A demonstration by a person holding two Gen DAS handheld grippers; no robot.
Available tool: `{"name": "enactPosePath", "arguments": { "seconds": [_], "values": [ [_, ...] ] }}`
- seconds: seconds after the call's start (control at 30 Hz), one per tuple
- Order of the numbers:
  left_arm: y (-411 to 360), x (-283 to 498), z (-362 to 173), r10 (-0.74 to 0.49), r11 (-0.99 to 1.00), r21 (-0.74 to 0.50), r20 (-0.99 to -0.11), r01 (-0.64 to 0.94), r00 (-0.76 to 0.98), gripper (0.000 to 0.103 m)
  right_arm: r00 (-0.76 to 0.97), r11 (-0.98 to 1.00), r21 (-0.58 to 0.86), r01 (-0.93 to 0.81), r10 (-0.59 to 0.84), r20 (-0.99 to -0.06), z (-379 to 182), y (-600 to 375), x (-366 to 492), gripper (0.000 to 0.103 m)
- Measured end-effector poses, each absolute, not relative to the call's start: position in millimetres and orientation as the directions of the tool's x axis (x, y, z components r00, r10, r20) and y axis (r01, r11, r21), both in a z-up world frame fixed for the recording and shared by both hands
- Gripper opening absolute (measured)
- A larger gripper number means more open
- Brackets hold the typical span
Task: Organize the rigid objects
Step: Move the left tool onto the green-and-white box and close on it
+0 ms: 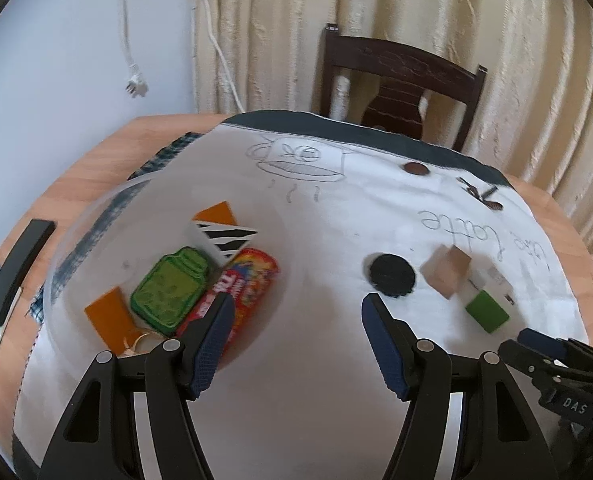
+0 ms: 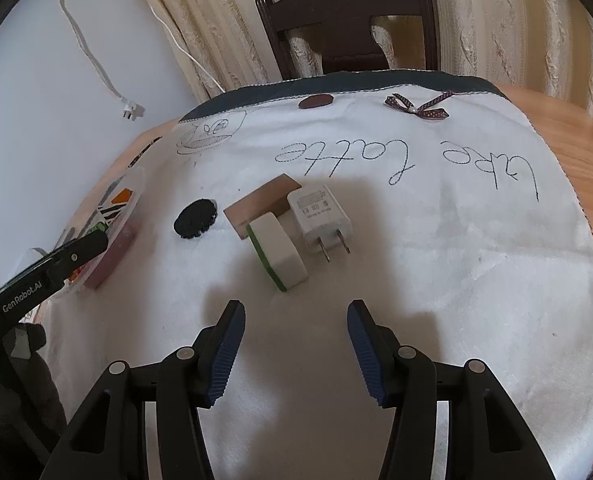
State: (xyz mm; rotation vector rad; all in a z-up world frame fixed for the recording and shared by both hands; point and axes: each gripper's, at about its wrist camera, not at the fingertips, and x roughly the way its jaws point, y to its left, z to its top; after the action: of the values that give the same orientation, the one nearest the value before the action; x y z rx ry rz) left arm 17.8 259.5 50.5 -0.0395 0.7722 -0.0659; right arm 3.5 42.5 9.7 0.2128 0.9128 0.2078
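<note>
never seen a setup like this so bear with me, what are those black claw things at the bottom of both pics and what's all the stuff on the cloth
Those claws are hand-held grippers, one in each of a person's hands, each with a camera looking forward along its two blue-padded fingers. That is why there are two pictures: one is from the left gripper, the other from the right gripper. Both are open and hold nothing.

They hover over a white cloth on a wooden table. In the left view a clear bowl already holds a green jar-shaped piece, a candy pack, a zebra-striped card and orange cards.

Still loose on the cloth in the right view: a black round disc, a wooden block, a white and green block and a white plug charger.
</note>
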Motion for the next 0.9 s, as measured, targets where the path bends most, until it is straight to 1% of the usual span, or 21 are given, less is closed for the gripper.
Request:
{"name": "enactPosePath", "arguments": {
  "seconds": [0.07, 0.13, 0.2, 0.47, 0.6, 0.9],
  "values": [
    [252, 18, 51, -0.084, 0.996, -0.050, -0.699, 0.068, 0.710, 0.067, 0.594, 0.960, 0.263, -0.092, 0.265, -0.759, 9, 42, 1, 0.057],
    [244, 18, 51, -0.099, 0.995, -0.045, -0.705, 0.094, 0.703, 0.070, 0.594, 0.962, 0.255, -0.098, 0.263, -0.760, 9, 41, -2, 0.057],
    [238, 18, 50, -0.111, 0.993, -0.044, -0.712, 0.113, 0.693, 0.076, 0.594, 0.963, 0.247, -0.106, 0.260, -0.761, 9, 39, -6, 0.058],
    [210, 21, 48, -0.151, 0.981, -0.028, -0.742, 0.194, 0.654, 0.076, 0.594, 0.966, 0.240, -0.095, 0.248, -0.766, 11, 26, -15, 0.059],
    [196, 24, 47, -0.142, 0.976, 0.003, -0.749, 0.218, 0.647, 0.076, 0.623, 0.971, 0.230, -0.066, 0.221, -0.750, 20, 11, -17, 0.059],
    [159, 27, 43, -0.167, 0.951, 0.041, -0.763, 0.306, 0.624, 0.076, 0.684, 0.980, 0.200, -0.016, 0.157, -0.713, 40, -15, -4, 0.060]
  ]
}}
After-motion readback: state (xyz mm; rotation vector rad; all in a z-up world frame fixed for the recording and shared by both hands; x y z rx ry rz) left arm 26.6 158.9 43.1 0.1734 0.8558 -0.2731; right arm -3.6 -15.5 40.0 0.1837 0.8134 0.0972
